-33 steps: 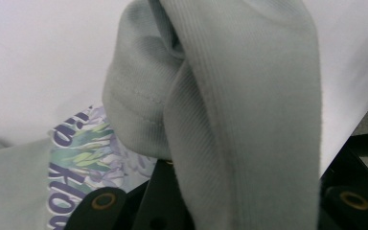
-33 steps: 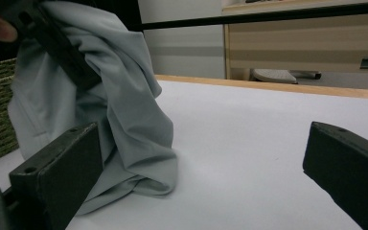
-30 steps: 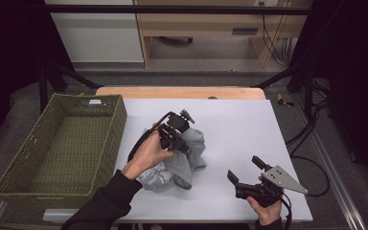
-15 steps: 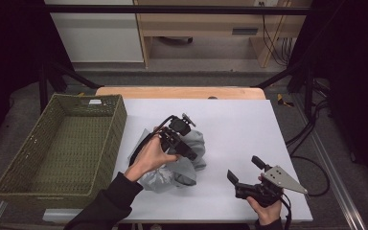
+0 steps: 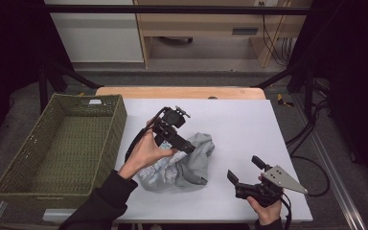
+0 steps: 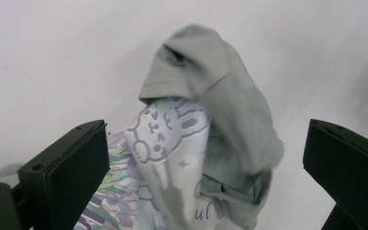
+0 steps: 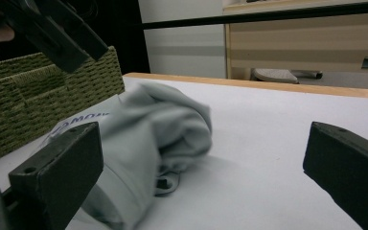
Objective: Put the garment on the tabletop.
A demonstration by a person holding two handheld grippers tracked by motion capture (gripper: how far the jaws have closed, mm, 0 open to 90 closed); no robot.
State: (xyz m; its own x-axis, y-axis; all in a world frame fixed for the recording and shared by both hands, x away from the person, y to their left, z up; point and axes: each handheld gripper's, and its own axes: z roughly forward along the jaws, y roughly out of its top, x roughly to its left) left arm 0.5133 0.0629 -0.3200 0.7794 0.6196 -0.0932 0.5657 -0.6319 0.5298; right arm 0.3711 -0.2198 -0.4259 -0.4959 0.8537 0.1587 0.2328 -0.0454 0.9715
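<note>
From above, the crumpled grey garment with a printed lining (image 5: 179, 165) lay mid-table. The left gripper (image 5: 184, 143), jaws just opened and empty, hovered at its twelve o'clock, apparently having let it go. The left gripper view looked down on the garment between spread jaws. The right gripper (image 5: 247, 175) waited unclenched at four o'clock, likely ready to help.

The left hand-held gripper (image 5: 184, 143) hung just above the bundled cloth (image 5: 191, 165) on the worktop (image 5: 249, 120). The basket (image 5: 57, 148) sat off to its left. The right hand-held gripper (image 5: 247, 172) sat near the worktop's front edge, cloth to its left.
</note>
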